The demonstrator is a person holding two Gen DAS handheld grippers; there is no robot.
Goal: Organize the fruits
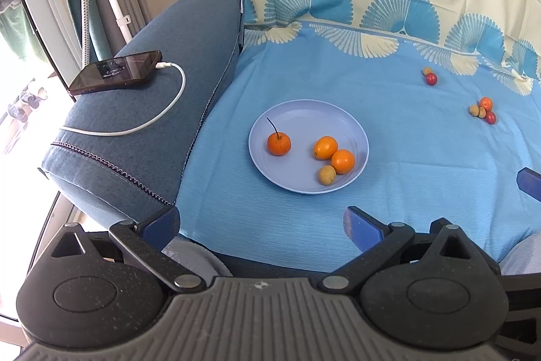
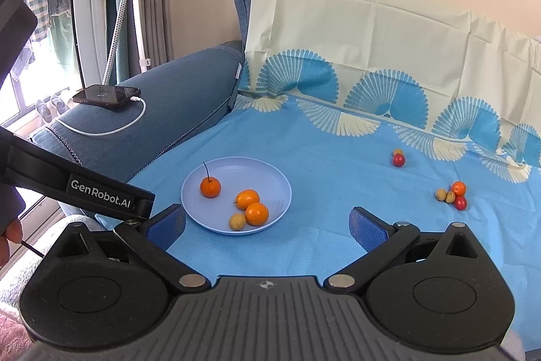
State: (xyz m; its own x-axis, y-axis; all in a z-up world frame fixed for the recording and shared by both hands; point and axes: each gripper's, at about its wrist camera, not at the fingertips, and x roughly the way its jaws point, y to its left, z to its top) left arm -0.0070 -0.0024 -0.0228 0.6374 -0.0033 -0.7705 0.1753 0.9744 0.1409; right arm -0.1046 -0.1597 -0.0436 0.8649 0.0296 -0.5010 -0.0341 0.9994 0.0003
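Observation:
A pale blue plate lies on the blue sheet and holds a stemmed orange fruit, two more orange fruits and a small tan fruit. Loose on the sheet at the far right lie a red fruit with a tan one behind it, and a cluster of orange, tan and red fruits. My left gripper is open near the sheet's front edge, short of the plate. My right gripper is open just in front of the plate, empty.
A blue sofa arm on the left carries a phone on a white charging cable. A cream and blue cloth covers the backrest. The left gripper's black body crosses the right wrist view at the left.

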